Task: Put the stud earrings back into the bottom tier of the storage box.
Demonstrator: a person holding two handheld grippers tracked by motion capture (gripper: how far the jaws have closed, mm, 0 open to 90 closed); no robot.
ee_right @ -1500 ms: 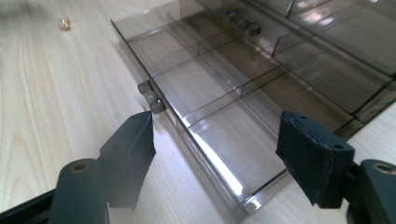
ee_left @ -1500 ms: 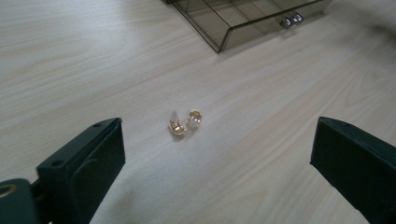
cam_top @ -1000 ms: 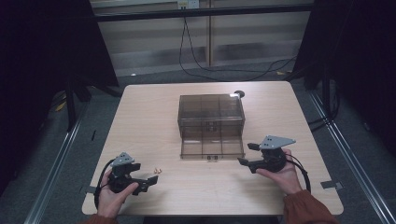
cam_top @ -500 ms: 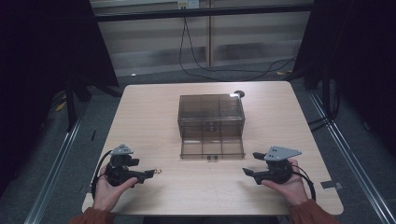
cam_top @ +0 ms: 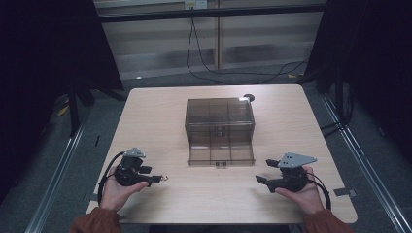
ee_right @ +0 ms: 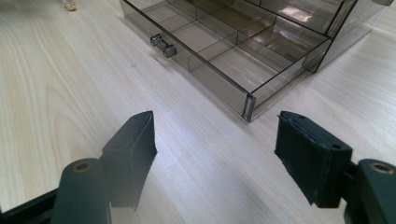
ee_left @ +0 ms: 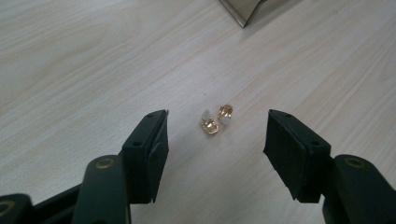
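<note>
Pale wood table (cam_top: 160, 111) sat over dark floor, with the smoky clear drawer box (cam_top: 219, 116) at its middle, bottom drawer (cam_top: 221, 153) pulled out toward the person, bare wood open on both sides of it. Left gripper (cam_top: 158, 180) was near the front edge, left of the drawer; jaws had just been closing, not yet touching the small gold earring (ee_left: 216, 119) lying on the wood between them. Right gripper (cam_top: 261, 171) hovered right of the drawer's front corner, jaws apart, nothing in them.
</note>
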